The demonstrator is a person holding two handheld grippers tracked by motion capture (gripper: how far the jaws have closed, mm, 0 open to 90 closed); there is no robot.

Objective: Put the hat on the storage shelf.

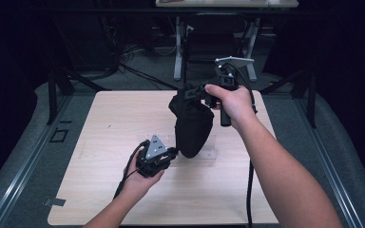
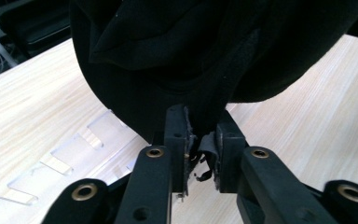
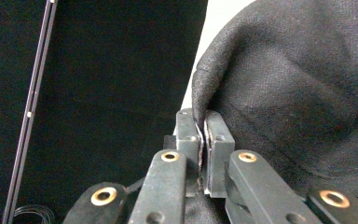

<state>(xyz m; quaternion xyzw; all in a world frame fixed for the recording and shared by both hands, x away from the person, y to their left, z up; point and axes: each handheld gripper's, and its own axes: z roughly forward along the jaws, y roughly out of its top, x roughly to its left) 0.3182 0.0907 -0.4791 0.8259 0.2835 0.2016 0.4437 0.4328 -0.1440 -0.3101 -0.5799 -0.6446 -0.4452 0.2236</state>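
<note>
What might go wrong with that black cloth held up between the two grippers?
The left gripper pinches only a thin bit of the black cloth's lower end, so it might slip out. The right gripper also holds just an edge fold while carrying the hanging weight, so a tug could pull it free. The cloth's low end hangs close to clear plastic pieces on the table and might drag them.

Hung above the middle of the table [image 1: 100,190]: a cloth [image 1: 192,126], right gripper [image 1: 200,92] at its top edge, left gripper [image 1: 172,153] at its lower left rim. Lay flat on the tabletop beneath and just left of the cloth: a clear plastic strip [image 2: 70,151].
</note>
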